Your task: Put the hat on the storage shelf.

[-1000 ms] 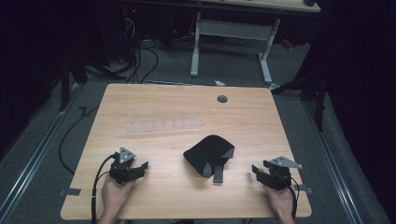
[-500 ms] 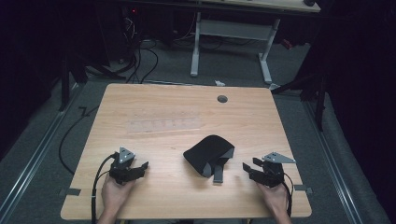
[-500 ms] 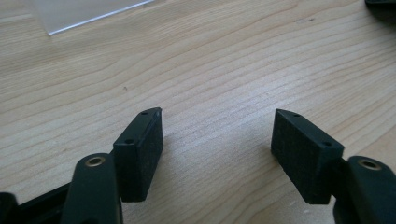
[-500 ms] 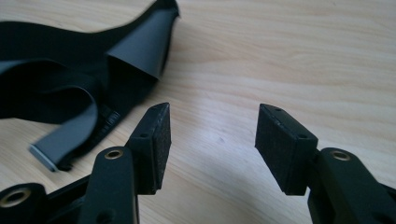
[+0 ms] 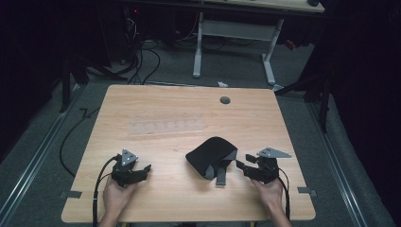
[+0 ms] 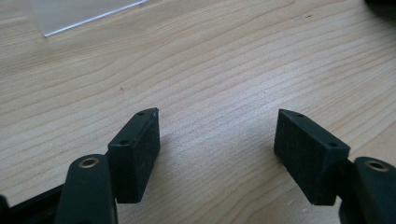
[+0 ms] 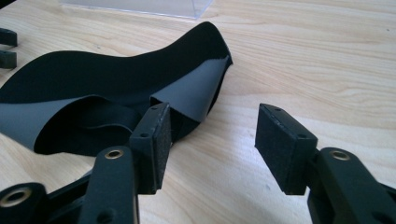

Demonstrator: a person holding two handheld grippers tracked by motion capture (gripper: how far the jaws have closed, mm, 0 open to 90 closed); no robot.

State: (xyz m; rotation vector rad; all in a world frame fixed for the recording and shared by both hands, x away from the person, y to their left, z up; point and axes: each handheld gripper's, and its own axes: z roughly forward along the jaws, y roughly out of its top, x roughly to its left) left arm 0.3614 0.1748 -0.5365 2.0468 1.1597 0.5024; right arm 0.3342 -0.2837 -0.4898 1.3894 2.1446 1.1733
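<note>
The black fabric pouch (image 5: 211, 155) is lying near the bottom centre of the high view, on the wooden table (image 5: 179, 113), between the two hands. It is sitting just to the left of the right gripper (image 5: 241, 165) in that frame, almost touching the tips, and well apart from the left gripper (image 5: 145, 168), which is resting at the lower left. So the right hand is plainly the nearer one, and any grab looks like its job.

The pouch is stretching from the lower left towards the upper right of the right gripper view (image 7: 116, 88), with its grey lining showing at the open mouth and a curled edge rising towards the top centre. That edge is standing just above and behind the left-hand pad, not between the pads. The right gripper's jaws are standing spread with only bare wood between them; they have just been closing a little and opening again, and nothing is being pinched. In my judgement the gripper needs to slide leftward in its own view to get the grey flap between the pads.

The left gripper's (image 6: 217, 140) jaws are also standing wide, having just been opening, with bare table between them.

Counting: one pouch, one dark strap (image 5: 221, 176) trailing from it towards the bottom edge, two grippers, one clear plastic tray (image 5: 168, 126) lying flat above centre, one round hole (image 5: 225, 100) near the table's top edge.
</note>
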